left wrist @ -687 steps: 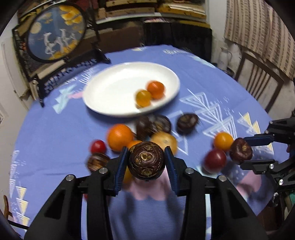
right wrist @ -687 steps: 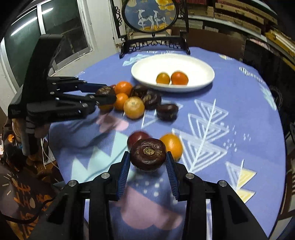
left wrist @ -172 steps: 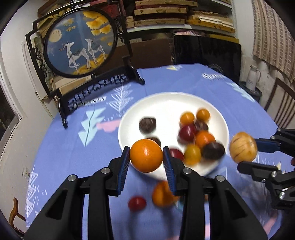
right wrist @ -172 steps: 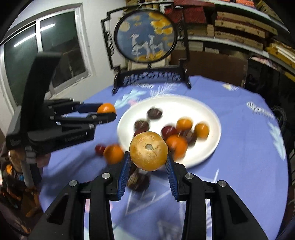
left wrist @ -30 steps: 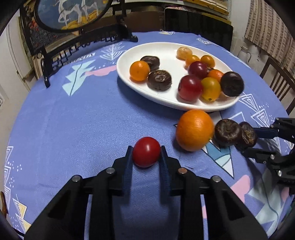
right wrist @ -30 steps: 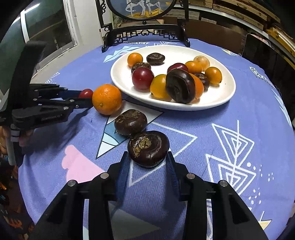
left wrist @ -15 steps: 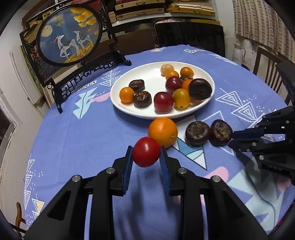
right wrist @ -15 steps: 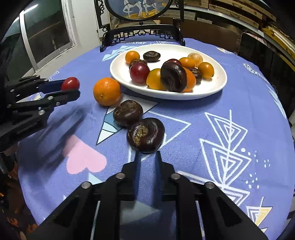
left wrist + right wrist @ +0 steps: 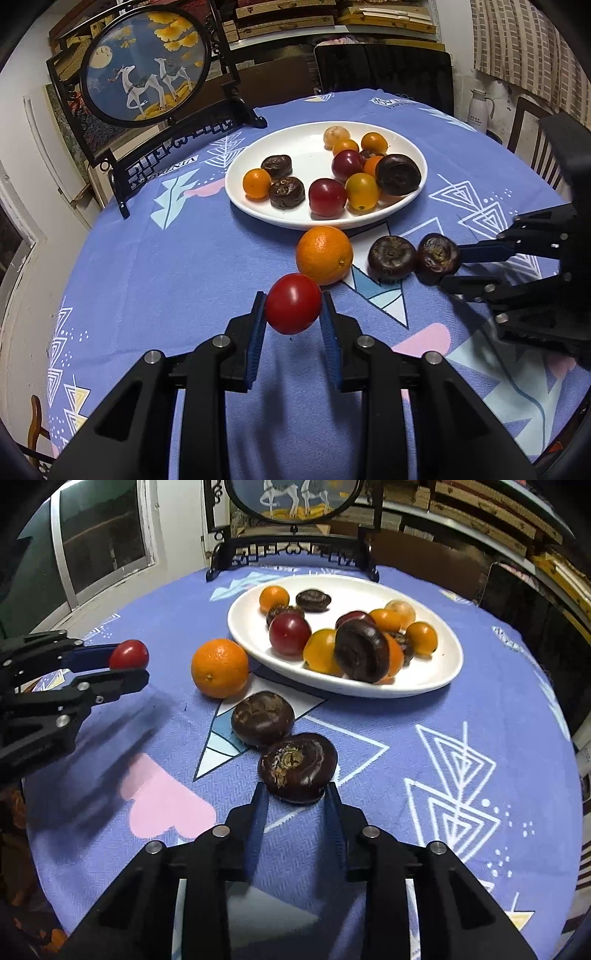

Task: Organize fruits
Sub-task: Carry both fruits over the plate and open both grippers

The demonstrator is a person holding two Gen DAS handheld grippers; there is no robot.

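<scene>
While left gripper (image 9: 293, 318) clamps tomato (image 9: 293, 306), right gripper (image 9: 295, 795) pinches dark fruit (image 9: 297, 764) on open cloth (image 9: 406, 720).

My right claw (image 9: 293, 795) grips a dark fruit (image 9: 297, 767) on the blue cloth (image 9: 424, 775); my left claw (image 9: 127, 664) holds a red fruit (image 9: 129, 654) beside an orange (image 9: 219, 667).
</scene>
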